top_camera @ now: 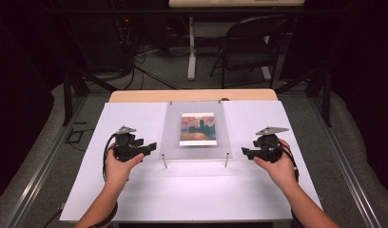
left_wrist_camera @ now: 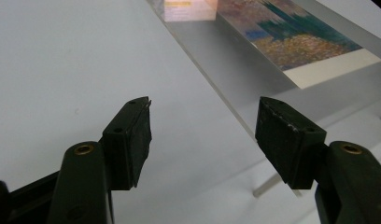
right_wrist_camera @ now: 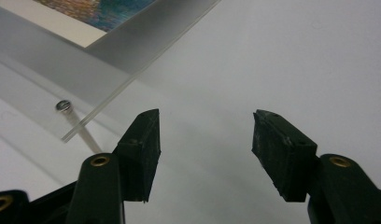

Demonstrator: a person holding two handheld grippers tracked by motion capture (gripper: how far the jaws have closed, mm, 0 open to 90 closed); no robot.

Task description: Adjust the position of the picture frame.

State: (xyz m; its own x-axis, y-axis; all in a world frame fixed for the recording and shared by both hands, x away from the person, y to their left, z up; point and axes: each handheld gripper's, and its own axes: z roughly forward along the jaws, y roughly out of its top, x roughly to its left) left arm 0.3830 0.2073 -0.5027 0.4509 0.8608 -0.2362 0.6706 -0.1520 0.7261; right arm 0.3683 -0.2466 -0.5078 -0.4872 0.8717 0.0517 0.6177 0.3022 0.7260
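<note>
The left tool sits in the person's left hand with its jaws spread apart and nothing between them; in the left gripper view its right jaw stands just beside the near left edge of the clear panel, not touching it. The right tool, in the right hand, mirrors it at the panel's right side, jaws also parted and empty, the nearer jaw close to the panel's near right corner. Both tools point inward at the panel from opposite sides, which looks like a set-up for taking it by its two edges at once.

The panel is a transparent sheet raised off the desk on slim metal standoffs, one at each near corner, a screw head capping the right one. That gap beneath probably gives the jaws room to slip under an edge. A printed picture, with reddish and teal colours and a white border, lies in the panel's middle, well apart from both tools.
</note>
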